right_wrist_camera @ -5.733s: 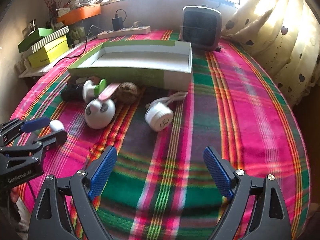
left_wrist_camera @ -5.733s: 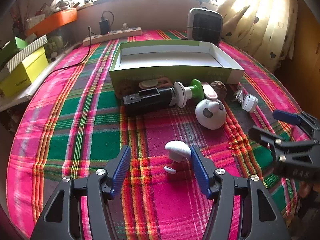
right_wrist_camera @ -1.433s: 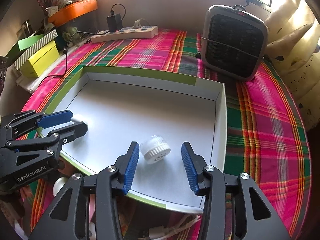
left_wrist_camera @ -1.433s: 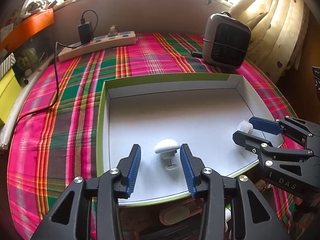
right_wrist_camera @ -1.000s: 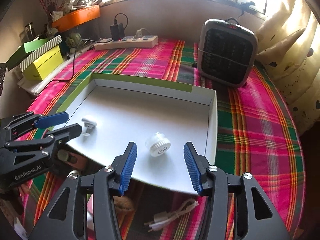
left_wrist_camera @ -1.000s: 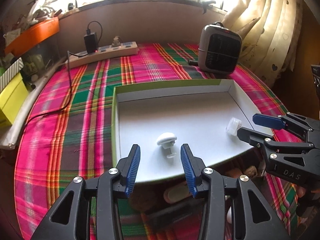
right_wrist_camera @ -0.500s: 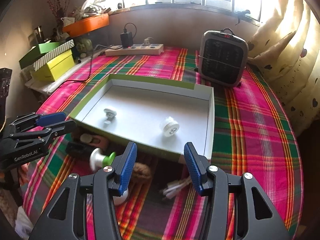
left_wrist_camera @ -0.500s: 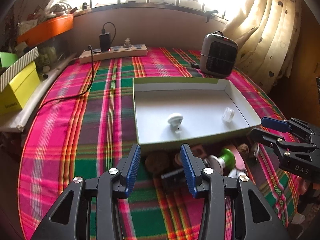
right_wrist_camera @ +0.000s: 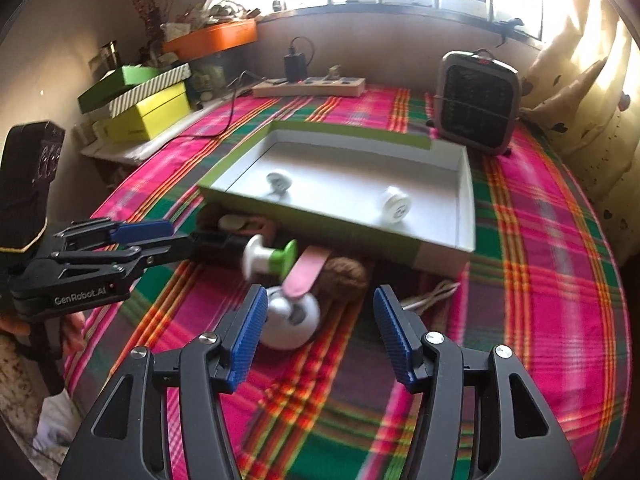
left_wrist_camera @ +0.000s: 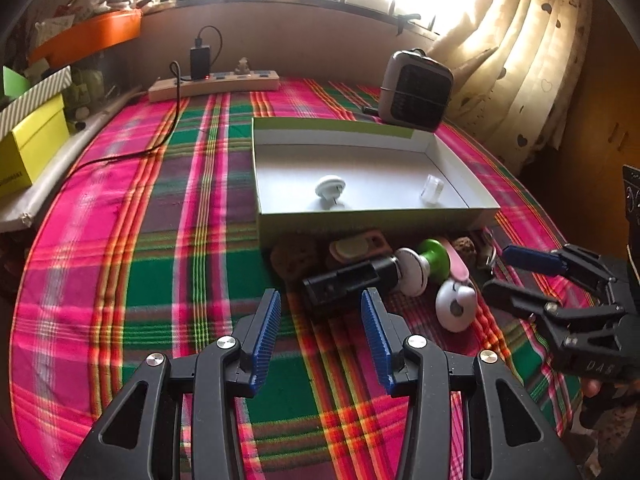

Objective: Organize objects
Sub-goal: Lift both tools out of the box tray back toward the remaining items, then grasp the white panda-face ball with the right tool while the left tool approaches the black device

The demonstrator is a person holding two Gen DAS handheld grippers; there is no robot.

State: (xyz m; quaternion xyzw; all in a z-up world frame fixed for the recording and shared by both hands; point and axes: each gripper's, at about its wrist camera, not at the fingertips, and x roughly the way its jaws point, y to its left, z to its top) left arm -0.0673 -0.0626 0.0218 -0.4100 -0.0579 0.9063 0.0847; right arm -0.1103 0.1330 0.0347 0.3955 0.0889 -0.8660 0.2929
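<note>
1. A plaid cloth of pink, green and orange woven stripes covers the tabletop (left_wrist_camera: 120, 280) and fills both views.
2. At upper centre, a shallow cardboard tray (left_wrist_camera: 376, 216) with green outer walls and a smooth white floor holds two small white plastic pieces: a mushroom-shaped cap (left_wrist_camera: 330, 186) and a ribbed round spool (right_wrist_camera: 395, 204), well apart.
3. Judged step: two items sorted, more to fetch. Loose things lie heaped just below the tray's near wall.
4. The left tool (left_wrist_camera: 320, 332), lower centre, is released and empty, aimed at a matte black boxy device (left_wrist_camera: 344, 284).
5. The right tool (right_wrist_camera: 318, 328) is empty, its jaws opening toward a glossy white rounded toy (right_wrist_camera: 292, 320) with a pink flap.
6. Next move probably calls for closing on one item without dragging its neighbours.
</note>
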